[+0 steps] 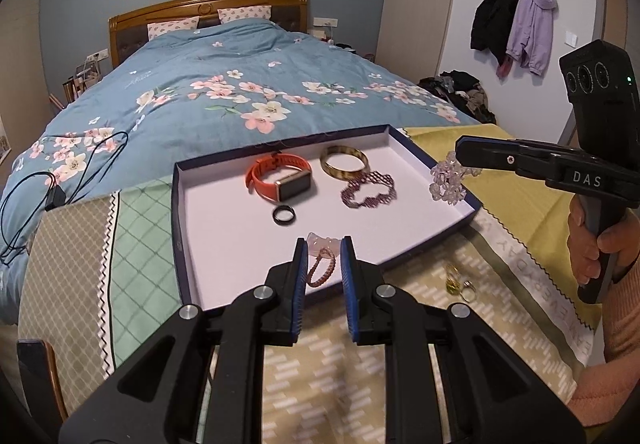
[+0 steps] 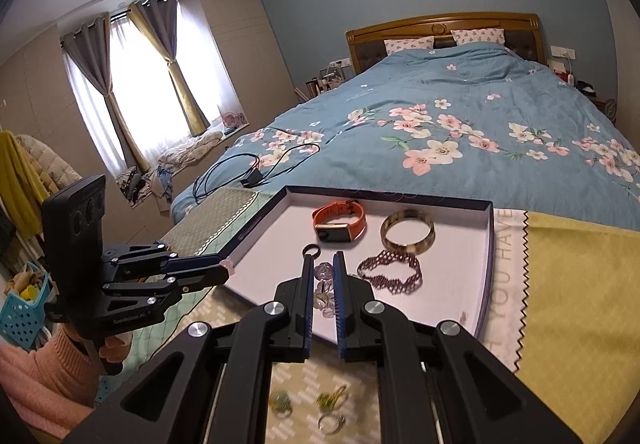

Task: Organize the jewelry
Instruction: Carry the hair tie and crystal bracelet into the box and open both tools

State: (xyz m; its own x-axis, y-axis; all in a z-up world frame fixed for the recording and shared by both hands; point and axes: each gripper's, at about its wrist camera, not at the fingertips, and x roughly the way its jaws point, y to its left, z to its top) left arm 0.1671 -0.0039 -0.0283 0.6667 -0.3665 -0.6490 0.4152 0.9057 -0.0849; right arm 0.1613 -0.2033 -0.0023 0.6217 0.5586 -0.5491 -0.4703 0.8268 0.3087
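Nearest the person, a few rings [image 2: 329, 414] lie loose on the patterned cloth [image 1: 320, 364], outside the tray [image 1: 184, 244]. The left gripper [image 1: 324, 258] pinches a pink cord bracelet [image 1: 320, 268] with a pale pink charm at its tip; the cord loop hangs down between the narrowed jaws, its long axis running roughly along the fingers toward the tray's near edge. The right gripper [image 2: 322, 280] is pressed onto a clear bead bracelet [image 2: 324, 294], whose strand dangles below the tips, long axis close to vertical, over the tray's right rim as the left view shows it [image 1: 446, 182]. Both pieces hang just above or at the tray's edge, so the coming set-down looks like a short move forward and down for each. The left one seems nearer to bare tray floor. Farther in lie a black ring [image 1: 285, 214], an orange watch [image 1: 280, 180], a purple beaded band [image 1: 368, 190] and a horn-coloured bangle [image 1: 344, 162], spaced apart. The bare near-left corner seems the likeliest spot.
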